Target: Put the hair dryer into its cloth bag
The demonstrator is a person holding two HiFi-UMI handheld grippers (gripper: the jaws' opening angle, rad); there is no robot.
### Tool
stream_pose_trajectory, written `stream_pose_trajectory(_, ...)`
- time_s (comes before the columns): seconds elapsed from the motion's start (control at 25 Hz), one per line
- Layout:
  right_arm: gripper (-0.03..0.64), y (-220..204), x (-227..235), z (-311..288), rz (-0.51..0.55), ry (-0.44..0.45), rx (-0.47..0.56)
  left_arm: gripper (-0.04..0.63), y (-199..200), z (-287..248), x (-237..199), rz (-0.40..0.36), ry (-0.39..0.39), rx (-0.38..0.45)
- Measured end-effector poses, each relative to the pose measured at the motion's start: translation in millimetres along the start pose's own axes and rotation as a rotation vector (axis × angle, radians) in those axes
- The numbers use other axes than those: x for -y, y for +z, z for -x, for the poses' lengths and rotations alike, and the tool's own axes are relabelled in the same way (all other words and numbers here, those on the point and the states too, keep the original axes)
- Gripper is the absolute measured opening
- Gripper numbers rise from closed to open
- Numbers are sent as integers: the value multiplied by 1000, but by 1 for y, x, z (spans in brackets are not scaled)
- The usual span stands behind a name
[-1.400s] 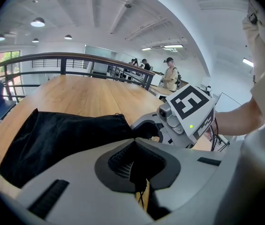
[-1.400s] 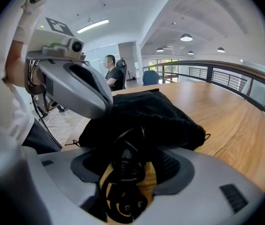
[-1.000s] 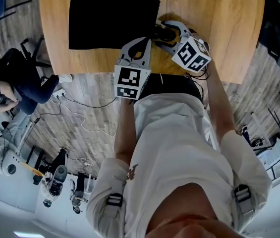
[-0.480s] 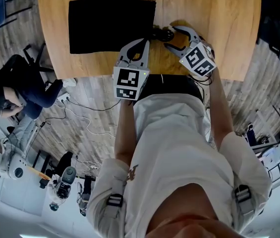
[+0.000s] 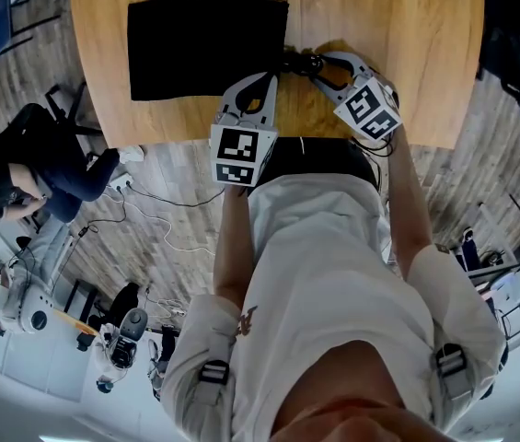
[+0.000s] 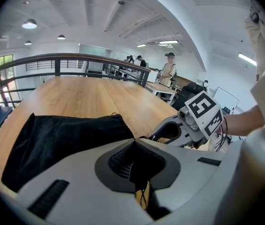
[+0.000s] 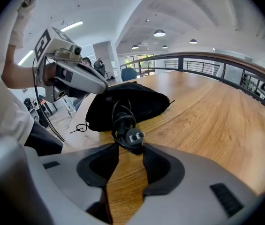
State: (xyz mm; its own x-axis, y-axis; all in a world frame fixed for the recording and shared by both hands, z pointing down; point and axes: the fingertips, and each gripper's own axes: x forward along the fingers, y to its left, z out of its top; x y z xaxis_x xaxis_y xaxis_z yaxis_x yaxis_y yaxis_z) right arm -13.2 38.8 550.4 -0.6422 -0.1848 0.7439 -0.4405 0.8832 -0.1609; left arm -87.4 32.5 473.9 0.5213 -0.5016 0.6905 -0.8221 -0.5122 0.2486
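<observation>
The black cloth bag (image 5: 204, 49) lies on the wooden table, and it looks bulged in the right gripper view (image 7: 132, 100). No hair dryer body shows. A coiled black power cord (image 7: 124, 123) with its plug (image 7: 134, 136) lies at the bag's mouth. My right gripper (image 7: 131, 149) is closing, its tips touching both sides of the coil (image 5: 301, 63). My left gripper (image 6: 134, 165) is shut on the bag's black edge (image 6: 62, 135), and a thin drawstring hangs below the pads. In the head view the left gripper (image 5: 258, 79) sits just left of the right gripper (image 5: 319, 65).
The table's near edge (image 5: 407, 141) runs just under both grippers, and bare wood (image 7: 216, 111) stretches to the right and beyond. A seated person (image 5: 20, 164), cables and equipment are on the floor to the left. Other people stand far off in the room.
The right gripper's jaws have narrowed from wide open onto the coiled cord, and it has shifted slightly toward the bag. The left gripper has kept still on the bag.
</observation>
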Motion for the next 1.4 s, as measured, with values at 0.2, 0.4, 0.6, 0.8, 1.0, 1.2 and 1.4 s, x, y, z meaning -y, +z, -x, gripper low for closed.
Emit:
stream_pose_trajectory(0.2, 158, 3, -2, 4, 6, -11, -3, 17, 0, 2, 3, 2, 0, 5)
stream_pose_trajectory(0.4, 144, 14, -1, 3, 29, -8, 8, 17, 1, 1, 5, 4, -2, 9)
stream_pose_trajectory(0.6, 138, 22, -6, -4, 30, 14, 25, 17, 4, 1, 8, 8, -4, 16)
stream_pose_trajectory(0.8, 133, 35, -8, -11, 49, 20, 36, 17, 4, 4, 8, 11, -6, 24)
stream_pose_trajectory(1.0, 130, 47, -10, -21, 68, 31, 40, 17, 5, 7, 6, 13, -11, 31)
stream_pose_trajectory(1.2, 129, 55, -12, -30, 82, 45, 46, 18, 5, 6, 8, 14, -16, 36)
stream_pose_trajectory(1.4, 127, 65, -14, -39, 96, 59, 57, 17, 5, 6, 7, 16, -20, 34)
